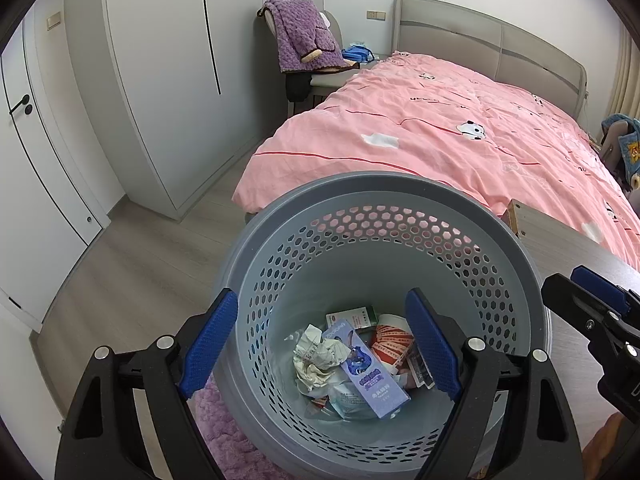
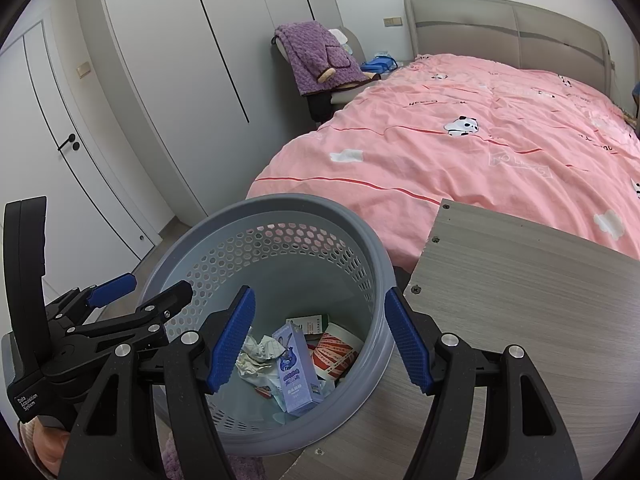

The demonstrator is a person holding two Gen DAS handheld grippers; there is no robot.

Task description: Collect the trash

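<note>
A grey perforated waste basket stands on the floor by a wooden table. It holds trash: a purple carton, crumpled paper, a red-and-white wrapper and a small green-white box. My left gripper is open and empty above the basket's near rim. My right gripper is open and empty over the basket's right rim, beside the table. The carton and paper show there too. The left gripper also shows in the right wrist view.
A wood-grain table top lies right of the basket. A bed with a pink cover is behind. A chair with a purple blanket stands by a white wardrobe. A purple fluffy rug lies under the basket.
</note>
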